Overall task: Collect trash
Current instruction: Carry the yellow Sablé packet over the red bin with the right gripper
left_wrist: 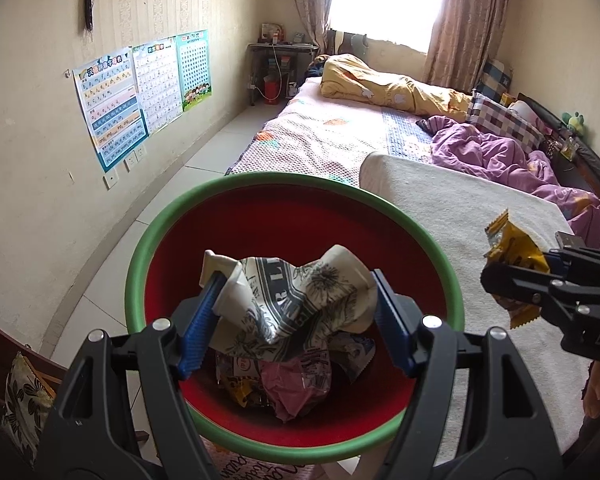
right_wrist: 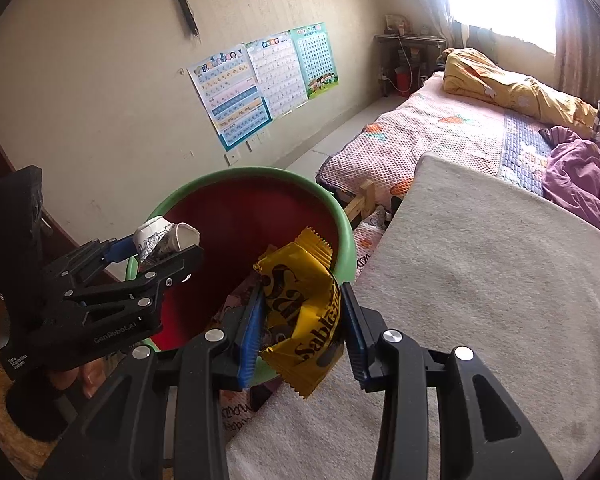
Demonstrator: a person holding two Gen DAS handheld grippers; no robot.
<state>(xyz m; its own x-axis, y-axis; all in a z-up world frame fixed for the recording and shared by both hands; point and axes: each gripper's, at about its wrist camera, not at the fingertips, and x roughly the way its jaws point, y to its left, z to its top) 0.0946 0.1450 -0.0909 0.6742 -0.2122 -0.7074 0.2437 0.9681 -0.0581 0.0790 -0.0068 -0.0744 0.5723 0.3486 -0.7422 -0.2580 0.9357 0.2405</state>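
Observation:
A red bin with a green rim (left_wrist: pixel 148 240) (right_wrist: pixel 340 208) stands beside the bed, with several crumpled wrappers (left_wrist: pixel 292 392) at its bottom. My left gripper (left_wrist: pixel 296 312) (right_wrist: pixel 156 248) is shut on a crushed white paper cup (left_wrist: pixel 300 300) (right_wrist: pixel 160 238) with grey print, held over the bin's opening. My right gripper (right_wrist: pixel 304 320) (left_wrist: pixel 500 280) is shut on a yellow snack wrapper (right_wrist: pixel 304 316) (left_wrist: pixel 508 248). That wrapper hangs at the bin's right rim, above the edge of the white blanket (right_wrist: pixel 480 280).
A bed (left_wrist: pixel 340 132) with a pink patterned cover, yellow quilt (left_wrist: pixel 384 80) and purple bedding (left_wrist: pixel 492 152) fills the right. Posters (left_wrist: pixel 140 92) hang on the left wall above a tiled floor strip (left_wrist: pixel 204 148). A small table (left_wrist: pixel 280 48) stands under the window.

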